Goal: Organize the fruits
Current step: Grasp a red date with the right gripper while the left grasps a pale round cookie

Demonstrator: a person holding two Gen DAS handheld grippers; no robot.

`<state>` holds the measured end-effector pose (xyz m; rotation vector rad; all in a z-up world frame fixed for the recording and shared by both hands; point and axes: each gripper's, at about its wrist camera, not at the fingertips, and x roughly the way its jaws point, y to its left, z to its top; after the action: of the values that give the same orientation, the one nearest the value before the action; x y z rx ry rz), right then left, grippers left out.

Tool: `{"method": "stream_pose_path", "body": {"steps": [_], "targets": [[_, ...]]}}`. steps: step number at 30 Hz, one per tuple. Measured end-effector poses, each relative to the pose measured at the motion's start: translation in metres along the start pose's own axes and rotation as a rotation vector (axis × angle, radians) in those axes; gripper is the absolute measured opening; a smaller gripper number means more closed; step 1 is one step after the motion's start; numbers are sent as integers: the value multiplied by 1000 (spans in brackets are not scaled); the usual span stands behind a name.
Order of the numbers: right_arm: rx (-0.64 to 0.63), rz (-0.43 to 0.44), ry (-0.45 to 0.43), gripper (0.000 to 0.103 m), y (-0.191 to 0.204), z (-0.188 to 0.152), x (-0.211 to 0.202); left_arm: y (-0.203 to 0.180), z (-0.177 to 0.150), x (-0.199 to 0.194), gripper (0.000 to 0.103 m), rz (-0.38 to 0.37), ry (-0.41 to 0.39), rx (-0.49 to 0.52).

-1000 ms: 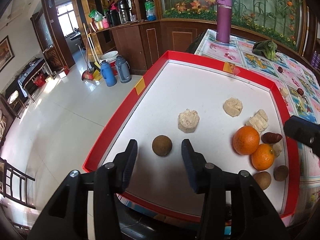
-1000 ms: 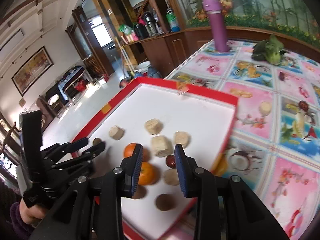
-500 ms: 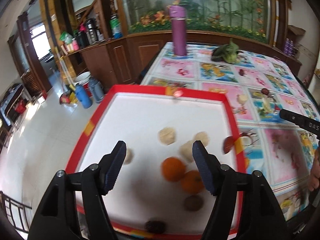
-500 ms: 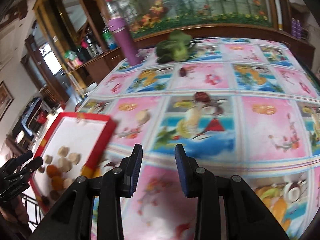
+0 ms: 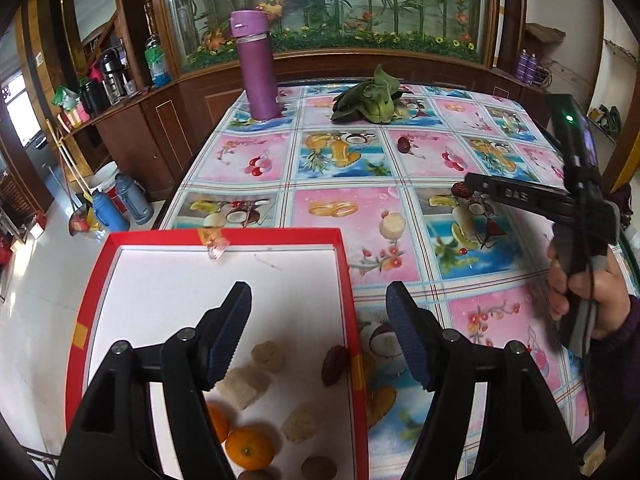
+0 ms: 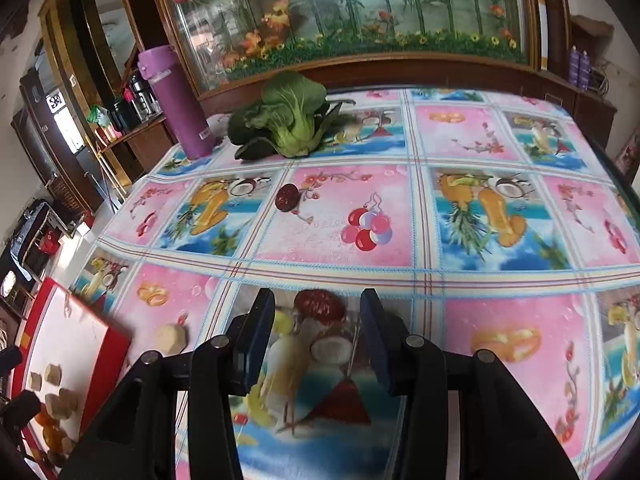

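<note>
Over a table covered in a fruit-print cloth, the right gripper hangs with its jaws apart and empty, a red date lying on the cloth just ahead of the gap. The left gripper, spread wide and holding nothing, hovers above a red-rimmed tray containing oranges, pale chunks, a dark date and what may be brown round fruit at the near edge.
</note>
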<state>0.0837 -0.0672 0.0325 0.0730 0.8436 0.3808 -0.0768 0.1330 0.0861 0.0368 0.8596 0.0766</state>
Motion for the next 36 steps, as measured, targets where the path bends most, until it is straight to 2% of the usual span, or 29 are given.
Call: {"method": "stream_pose_path", "body": {"steps": [3,5,6,9,20,21,25,29,30,36], "targets": [[3,-1,55,42,0,2,16,-5,7,5,71,10,5,18],[-39,-26,51,35,5,-3,17,-8,13,12,71,6,11,30],[-59,-37,53,28,8,-4,18,-10,16,17,71,3,18,34],[-85,-40,59,28,10,-9,13,-17,26,33,71,-17,42,58],[-7,38,110,28,-15,-35,-20,-57,45,102,70,-96,147,124],[0,46,110,28,-16,-37,-22,-59,47,108,69,-95,152,134],[35,76,120,28,-22,-39,-25,-61,48,128,47,-124,197,137],[37,76,123,28,-21,-38,-25,-60,51,128,35,-158,182,124],[35,74,123,28,-21,-39,-25,-62,50,127,29,-161,179,132],[36,67,119,28,-20,-41,-27,-67,45,123,27,-170,181,118]]}}
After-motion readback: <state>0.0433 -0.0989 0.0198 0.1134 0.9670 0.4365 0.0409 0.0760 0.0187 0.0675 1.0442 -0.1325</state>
